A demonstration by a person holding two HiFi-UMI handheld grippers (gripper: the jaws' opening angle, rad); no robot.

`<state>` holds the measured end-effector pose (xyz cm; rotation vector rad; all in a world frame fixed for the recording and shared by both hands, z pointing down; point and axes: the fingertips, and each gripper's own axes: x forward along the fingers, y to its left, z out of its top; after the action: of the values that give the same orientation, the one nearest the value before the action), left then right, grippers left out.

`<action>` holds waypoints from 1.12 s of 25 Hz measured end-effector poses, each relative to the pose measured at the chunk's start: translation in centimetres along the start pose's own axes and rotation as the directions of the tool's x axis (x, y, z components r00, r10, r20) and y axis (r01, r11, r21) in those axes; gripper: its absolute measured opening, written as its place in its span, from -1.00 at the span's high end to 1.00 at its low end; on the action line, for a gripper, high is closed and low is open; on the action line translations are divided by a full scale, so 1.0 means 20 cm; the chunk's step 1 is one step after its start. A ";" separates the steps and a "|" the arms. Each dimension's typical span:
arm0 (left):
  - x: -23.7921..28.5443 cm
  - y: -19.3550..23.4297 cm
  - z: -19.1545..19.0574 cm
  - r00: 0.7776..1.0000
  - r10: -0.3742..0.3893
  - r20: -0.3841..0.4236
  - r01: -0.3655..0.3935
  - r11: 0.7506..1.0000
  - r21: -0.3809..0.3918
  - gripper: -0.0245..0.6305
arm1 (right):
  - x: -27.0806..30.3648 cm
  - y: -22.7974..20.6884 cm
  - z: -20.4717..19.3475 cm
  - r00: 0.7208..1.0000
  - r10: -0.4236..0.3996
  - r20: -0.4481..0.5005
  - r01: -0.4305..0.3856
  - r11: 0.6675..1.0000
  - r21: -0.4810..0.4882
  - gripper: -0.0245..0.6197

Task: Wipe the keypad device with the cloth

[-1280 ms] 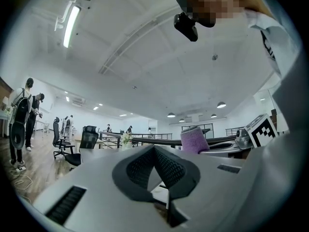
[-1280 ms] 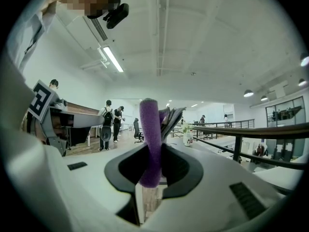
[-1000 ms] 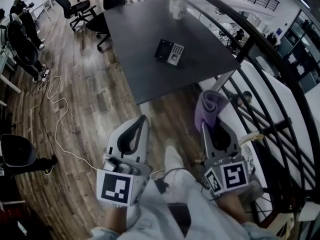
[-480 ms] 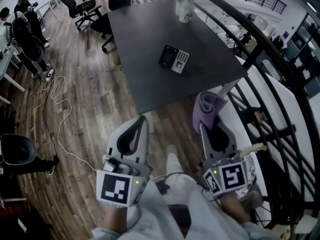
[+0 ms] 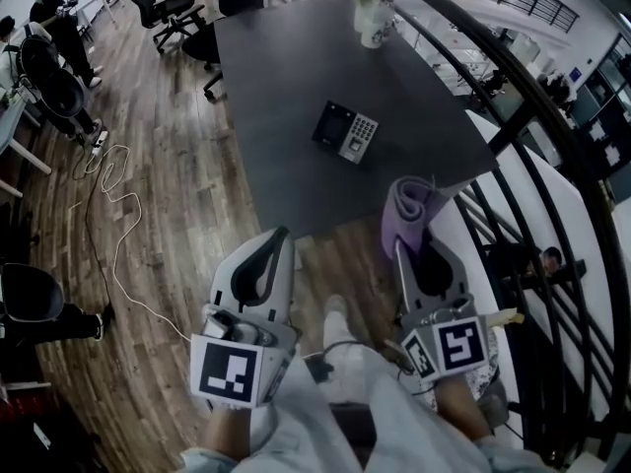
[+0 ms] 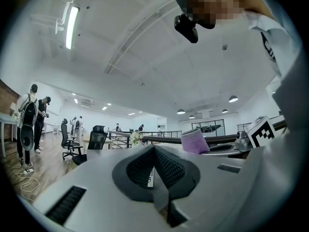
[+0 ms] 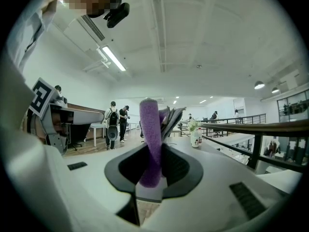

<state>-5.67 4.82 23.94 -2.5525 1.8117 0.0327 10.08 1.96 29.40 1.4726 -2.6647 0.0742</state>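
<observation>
The keypad device, black with a grey key block, lies on the dark table well ahead of both grippers. My right gripper is shut on a folded purple cloth, which pokes out past its tips at the table's near edge. The same purple cloth stands pinched between the jaws in the right gripper view. My left gripper is held short of the table over the wood floor, jaws shut and empty; its tips meet in the left gripper view, where the cloth shows to the right.
A white vase with flowers stands at the table's far end. A black railing runs along the right side. Office chairs and people are at the far left; a white cable trails over the wood floor.
The table and keypad device have drawn nearer and slid slightly right in the head view. Both grippers keep their pose, the right one still holding the cloth.
</observation>
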 end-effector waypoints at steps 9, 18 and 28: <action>0.25 0.06 -0.01 0.999 0.037 -0.037 -0.038 0.999 -0.005 0.89 | 0.25 -0.18 0.03 0.999 0.040 0.004 -0.040 0.999 0.006 0.66; 0.51 0.09 -0.03 0.997 0.055 -0.050 -0.055 0.999 0.003 0.89 | 0.46 -0.37 0.00 0.998 0.059 -0.016 -0.058 0.998 0.022 0.66; 0.69 0.09 -0.07 0.995 0.067 -0.075 -0.067 0.998 0.005 0.89 | 0.57 -0.58 -0.06 0.998 0.047 -0.043 -0.046 0.998 0.031 0.66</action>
<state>-2.85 -8.95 24.99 -2.5239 1.9210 -0.0654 13.89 -13.76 31.68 1.4002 -2.6745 0.1483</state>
